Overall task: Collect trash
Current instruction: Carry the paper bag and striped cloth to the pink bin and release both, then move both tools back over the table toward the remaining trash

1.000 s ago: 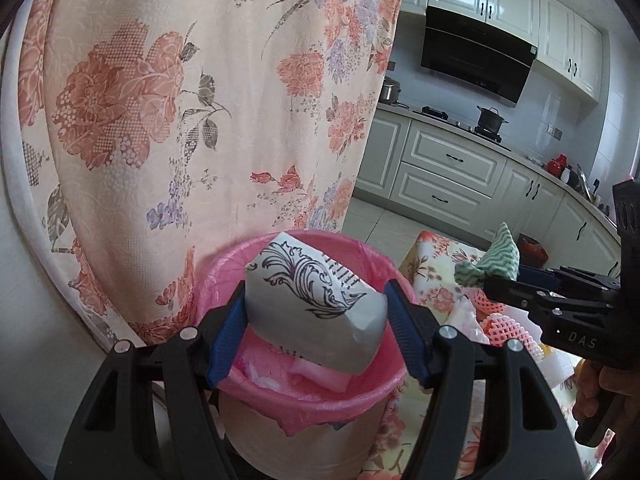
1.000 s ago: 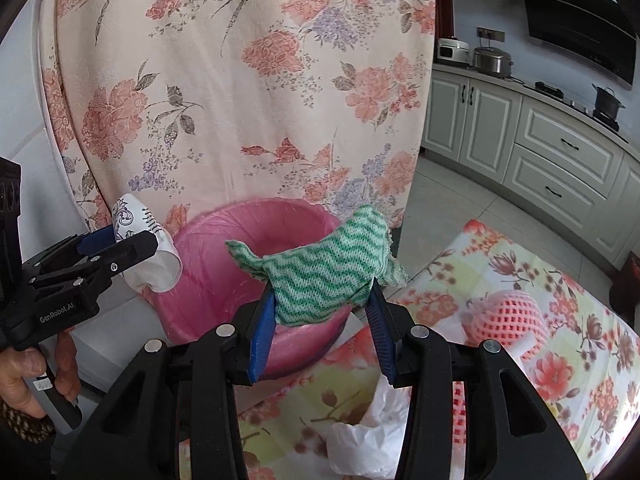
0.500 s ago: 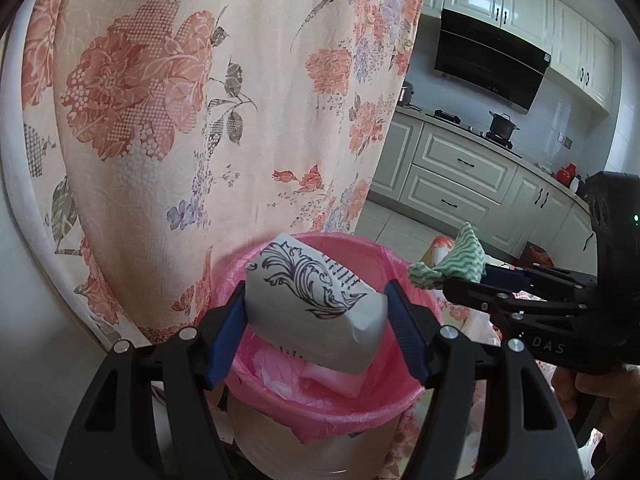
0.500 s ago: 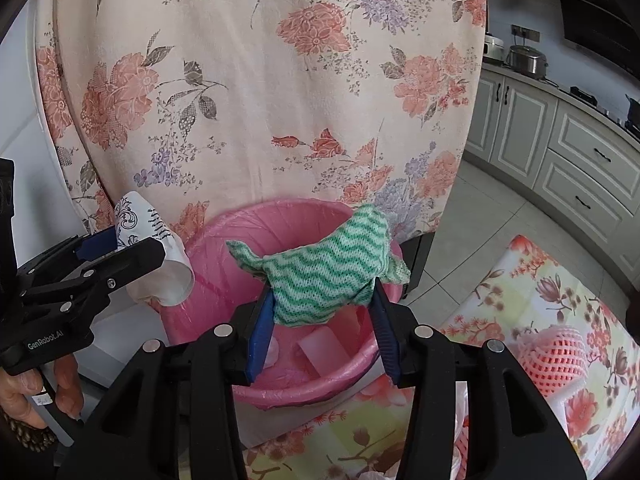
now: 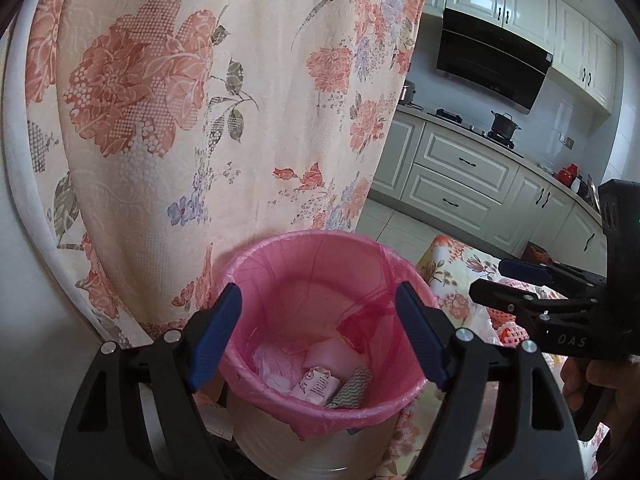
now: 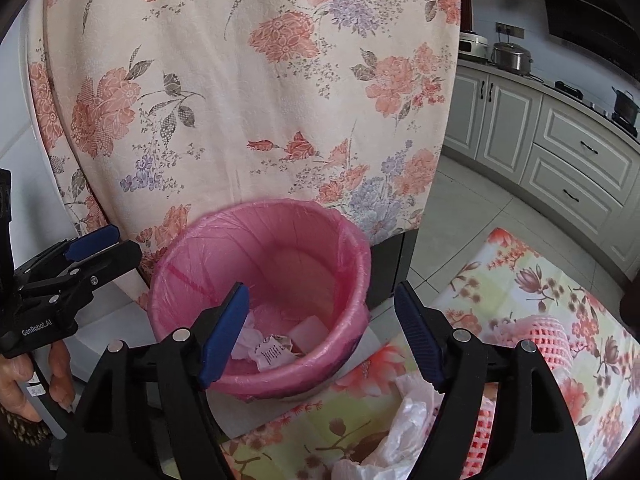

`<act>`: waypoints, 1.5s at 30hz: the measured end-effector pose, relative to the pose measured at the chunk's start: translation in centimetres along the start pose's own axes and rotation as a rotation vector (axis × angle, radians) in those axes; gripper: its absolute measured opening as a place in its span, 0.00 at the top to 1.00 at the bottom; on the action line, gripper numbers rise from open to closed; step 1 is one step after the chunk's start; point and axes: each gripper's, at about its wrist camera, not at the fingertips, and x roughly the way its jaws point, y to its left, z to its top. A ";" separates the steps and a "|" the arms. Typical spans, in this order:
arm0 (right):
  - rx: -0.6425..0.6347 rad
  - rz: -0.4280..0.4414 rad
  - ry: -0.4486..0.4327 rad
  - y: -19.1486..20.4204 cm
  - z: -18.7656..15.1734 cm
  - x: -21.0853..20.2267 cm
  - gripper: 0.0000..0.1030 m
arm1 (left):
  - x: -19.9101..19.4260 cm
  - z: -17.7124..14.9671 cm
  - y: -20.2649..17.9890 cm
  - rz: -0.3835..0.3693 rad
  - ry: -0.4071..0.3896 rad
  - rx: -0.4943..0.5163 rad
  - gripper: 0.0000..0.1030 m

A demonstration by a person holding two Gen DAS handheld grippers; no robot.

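Both bits of trash, the printed paper pack [image 5: 318, 384] and the zigzag cloth [image 5: 352, 390], now lie in the pink-lined bin [image 5: 308, 242]. Left gripper [image 5: 320, 338] and right gripper [image 6: 320, 328] are opening, nothing between them. Foam net [image 6: 548, 332] and plastic wrap [image 6: 404, 428] on the table still wait.

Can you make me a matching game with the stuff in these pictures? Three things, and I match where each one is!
Things:
1. bin
2. paper packet
3. red foam net

Places:
a. on the flowery tablecloth
b. in front of the hanging flowery cloth
c. lying inside the pink bag liner

Pairs: 1-b, 2-c, 3-a
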 end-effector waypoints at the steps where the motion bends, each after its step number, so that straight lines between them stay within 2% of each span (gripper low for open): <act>1: 0.009 -0.007 -0.001 -0.4 -0.3 -0.4 0.30 | -0.1 -0.1 -0.3 -0.006 0.001 0.004 0.26; 14: 0.107 -0.125 -0.031 -5.7 -4.9 -6.2 0.29 | -0.4 -1.6 -5.9 -0.094 0.036 0.062 0.26; 27: 0.223 -0.290 -0.038 -11.9 -12.1 -12.9 0.25 | -0.9 -5.0 -14.1 -0.196 0.101 0.150 0.26; 37: 0.298 -0.383 -0.009 -15.7 -18.5 -16.6 0.21 | -1.4 -8.9 -20.6 -0.269 0.188 0.228 0.26; 45: 0.336 -0.422 0.018 -18.4 -23.0 -18.7 0.20 | -0.8 -12.3 -25.0 -0.304 0.286 0.266 0.27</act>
